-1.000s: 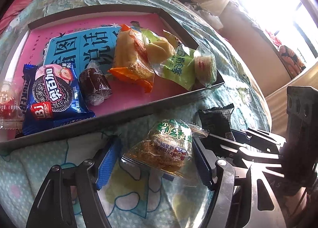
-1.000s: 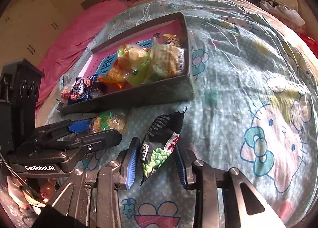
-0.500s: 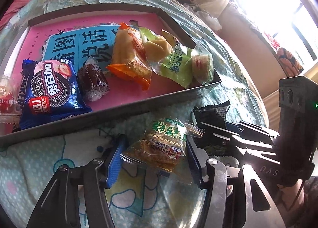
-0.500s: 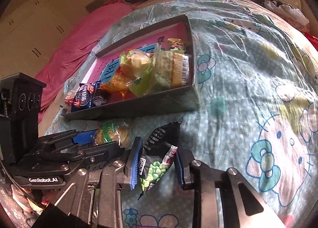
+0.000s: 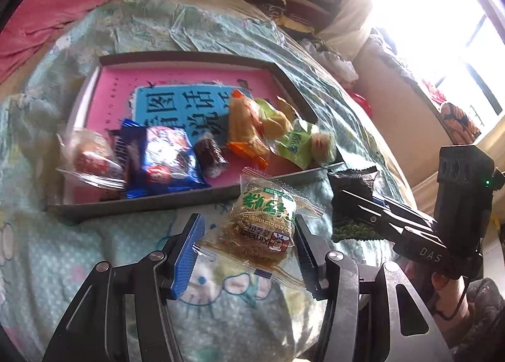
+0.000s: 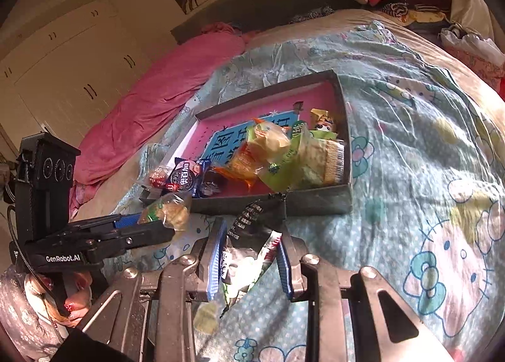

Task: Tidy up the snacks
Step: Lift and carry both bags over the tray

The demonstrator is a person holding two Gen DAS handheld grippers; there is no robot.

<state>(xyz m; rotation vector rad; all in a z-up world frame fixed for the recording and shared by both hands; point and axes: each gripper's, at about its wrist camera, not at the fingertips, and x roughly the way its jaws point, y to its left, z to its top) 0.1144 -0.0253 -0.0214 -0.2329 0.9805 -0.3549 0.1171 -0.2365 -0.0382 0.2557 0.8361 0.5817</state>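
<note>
- The left gripper point(image 5: 249, 254) pinches a clear-wrapped shredded pastry snack point(image 5: 263, 226) by its sides; its blue ribbed pads point(image 5: 186, 258) press into the crinkly film, and the packet hangs clear of the quilt, just short of the tray's near wall.
- The right gripper point(image 6: 249, 259) has its jaws pressed close on a black pea-snack pouch point(image 6: 252, 236), squeezing the thin foil into a fold; the pouch stands upright in front of the tray's near wall.
- Gripping each packet across its narrow middle looks sensible to me: soft wrappers would slip from an end seal.
- The shallow grey cardboard tray point(image 6: 345, 128) lies on the bed with a pink book point(image 5: 195, 84) flat on its floor.
- Snacks already sit in a row along its near side: a red-labelled clear packet point(image 5: 91, 157), a blue Oreo pack point(image 5: 164, 160), a dark wrapped cake point(image 5: 210, 154), an orange-edged pouch point(image 5: 246, 128) and green packets point(image 5: 300, 144).
- The far half is bare, so I judge both held packets belong there.
- The cartoon-cat quilt point(image 6: 426, 172) is soft and rumpled, a poor footing for the light tray.
</note>
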